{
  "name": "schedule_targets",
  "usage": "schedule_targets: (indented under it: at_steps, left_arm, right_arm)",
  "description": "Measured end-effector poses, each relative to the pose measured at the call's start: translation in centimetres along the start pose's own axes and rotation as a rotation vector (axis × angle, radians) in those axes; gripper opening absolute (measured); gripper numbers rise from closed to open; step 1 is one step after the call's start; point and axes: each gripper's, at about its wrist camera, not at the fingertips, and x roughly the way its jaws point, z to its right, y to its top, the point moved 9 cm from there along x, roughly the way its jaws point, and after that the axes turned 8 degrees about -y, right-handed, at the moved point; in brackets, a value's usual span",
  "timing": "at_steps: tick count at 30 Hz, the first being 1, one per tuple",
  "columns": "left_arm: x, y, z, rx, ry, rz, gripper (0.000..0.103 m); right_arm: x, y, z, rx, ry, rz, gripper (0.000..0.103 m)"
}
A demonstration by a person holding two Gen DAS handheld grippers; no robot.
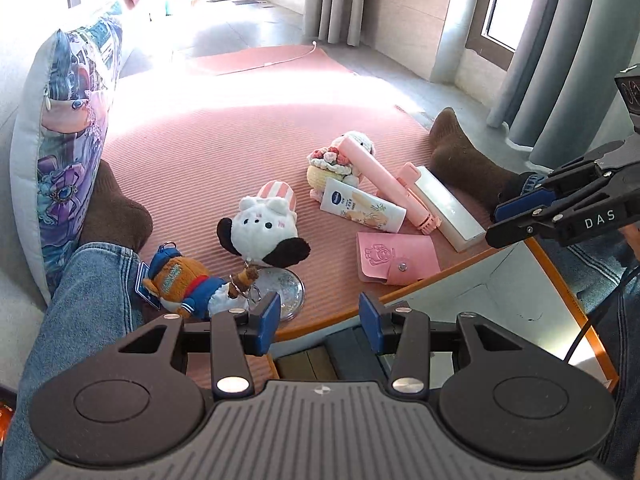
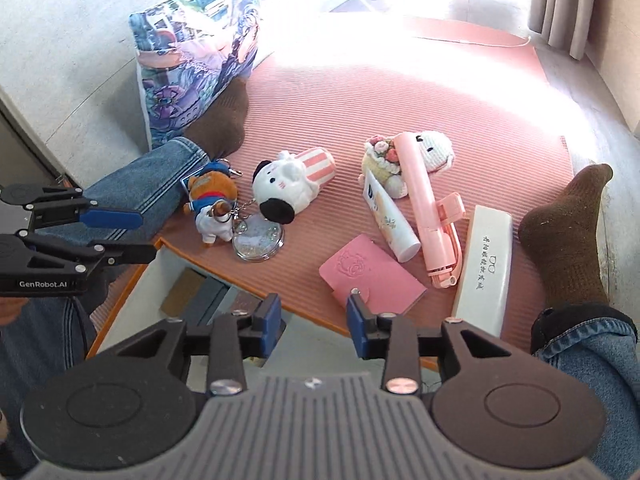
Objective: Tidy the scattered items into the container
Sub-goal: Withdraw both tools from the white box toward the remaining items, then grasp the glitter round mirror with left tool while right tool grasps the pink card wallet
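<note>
Empty left gripper point(image 1: 319, 326), box point(image 1: 500, 300) holding flat cards point(image 1: 348, 350)

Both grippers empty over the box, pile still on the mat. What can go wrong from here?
1. The pink selfie stick lies across the crochet bunny and against the lotion tube; pulling one may drag the others.
2. The bear keychain has its chain over the round glitter case, so they could lift together or snag.
3. The pink card wallet lies flat near the box edge; the right gripper may skid off it.
</note>
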Motion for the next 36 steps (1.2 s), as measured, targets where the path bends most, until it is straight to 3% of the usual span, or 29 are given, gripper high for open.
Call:
schedule_targets:
  at_steps: [4, 8, 12, 17, 28, 36]
  left_arm:
    - [1.2, 1.2, -1.6, 0.016, 0.038, -0.031, 0.051]
    - [3.1, 1.7, -3.6, 0.013, 0.069, -0.082, 0.051]
    - [5.1, 1.7, -4.8, 0.004, 0.068, -0.128, 0.051]
    - [8.0, 1.6, -6.2, -0.005, 0.049, -0.187, 0.051]
    - [14.4, 1.9, -7.1, 0.096, -0.051, -0.342, 0.067]
    - [17.7, 0.0, -7.7, 0.098, -0.042, -0.498, 0.071]
  right_arm:
    - [3.4, 1.0, 1.9, 0.11, 0.03, -0.097, 0.052]
    - [7.2, 1.0, 3.8, 0.202, 0.004, -0.2, 0.062]
    - [10.7, 0.4, 5.7, 0.313, -0.006, -0.293, 0.071]
    - [14.2, -0.5, 6.9, 0.412, 0.01, -0.396, 0.074]
    - [16.9, -1.0, 6.4, 0.408, 0.04, -0.491, 0.074]
    - [18.3, -0.9, 6.2, 0.379, 0.028, -0.541, 0.077]
